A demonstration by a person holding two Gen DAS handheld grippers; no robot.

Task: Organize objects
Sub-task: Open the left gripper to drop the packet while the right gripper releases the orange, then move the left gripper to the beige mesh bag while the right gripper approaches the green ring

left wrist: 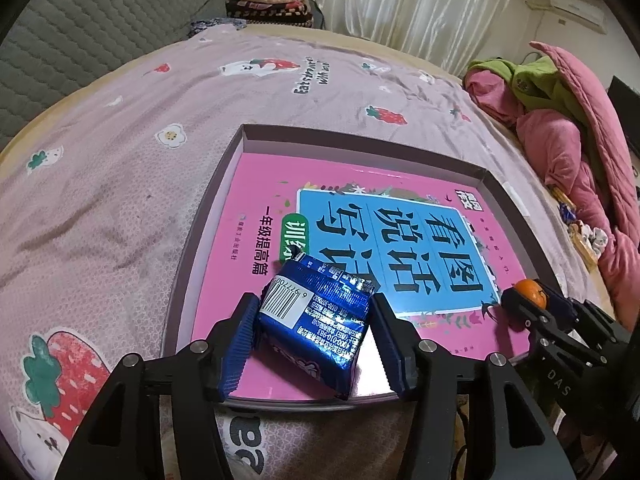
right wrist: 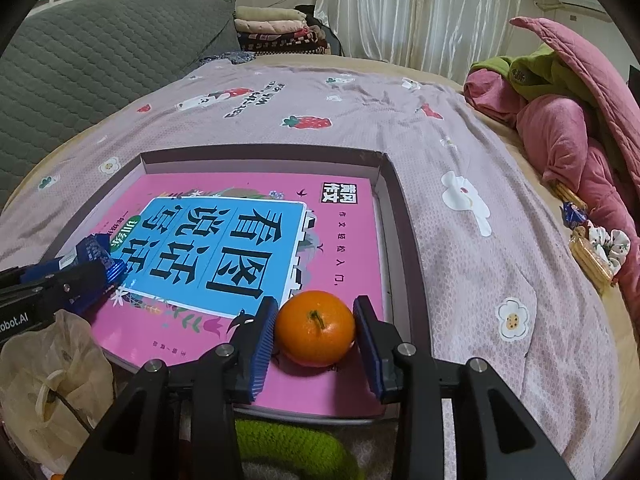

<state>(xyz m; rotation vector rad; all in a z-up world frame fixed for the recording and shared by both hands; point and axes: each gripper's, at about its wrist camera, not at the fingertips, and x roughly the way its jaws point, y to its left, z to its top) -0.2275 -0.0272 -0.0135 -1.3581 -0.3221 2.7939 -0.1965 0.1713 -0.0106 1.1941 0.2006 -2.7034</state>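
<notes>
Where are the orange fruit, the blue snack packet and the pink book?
orange fruit [right wrist: 316, 328], right wrist view, its peel near the stem.
blue snack packet [left wrist: 320, 312], left wrist view, middle of the wrapper.
pink book [right wrist: 344, 236], right wrist view, bare pink cover.

The left gripper reaches in from the bottom of its own view, angled downward, its blue ribbed pads on either side of a blue packet, the right pad slightly off it. The right gripper enters from the bottom centre of its view, also tilted down, pads touching an orange on both sides
</notes>
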